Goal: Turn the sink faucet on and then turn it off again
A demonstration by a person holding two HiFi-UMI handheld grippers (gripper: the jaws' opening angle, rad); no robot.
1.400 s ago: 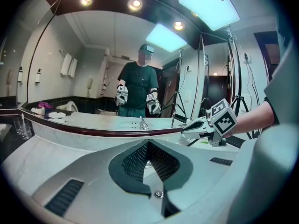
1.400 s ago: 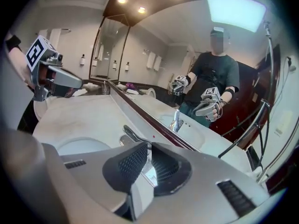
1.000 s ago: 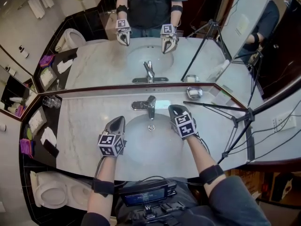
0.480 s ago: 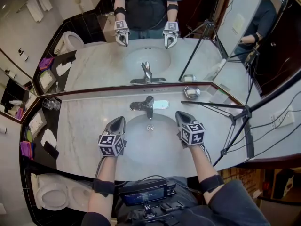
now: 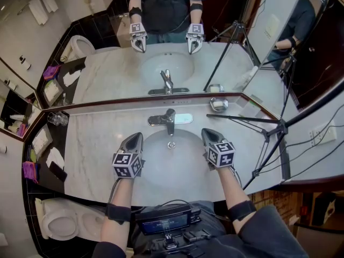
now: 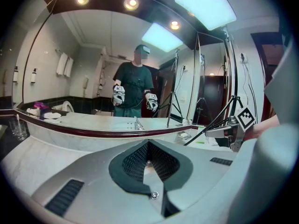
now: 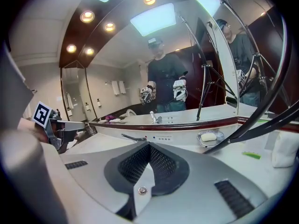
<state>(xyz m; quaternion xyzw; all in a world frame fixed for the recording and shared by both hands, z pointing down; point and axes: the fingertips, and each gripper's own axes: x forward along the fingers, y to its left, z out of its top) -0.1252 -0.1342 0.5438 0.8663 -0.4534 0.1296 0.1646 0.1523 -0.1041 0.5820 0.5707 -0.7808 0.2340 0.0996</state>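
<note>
Marble counter (image 5: pixel 102 138) w/ inset sink (image 5: pixel 161 163), faucet (image 5: pixel 167 120), soap dish (image 5: pixel 219 105), glasses (image 5: pixel 58 119) at back

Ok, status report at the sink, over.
Left gripper and right gripper shut, empty, either side of the basin. Faucet not touched, no water seen. Nothing blocks the faucet.

The sink (image 5: pixel 161 168) sits in the middle of the desk (image 5: pixel 97 144), near its front edge. The faucet (image 5: pixel 168 120) stands behind it at the back edge, under the mirror (image 5: pixel 107 69). A soap dish (image 5: pixel 219 105) lies at the back edge, right of the faucet. Glasses (image 5: pixel 58 117) stand at the back left corner. The left hand-held gripper (image 5: pixel 135 136) hangs over the sink's left rim and the right hand-held gripper (image 5: pixel 207 133) over its right rim. A tripod (image 5: pixel 280 129) stands at the desk's right end.
</note>
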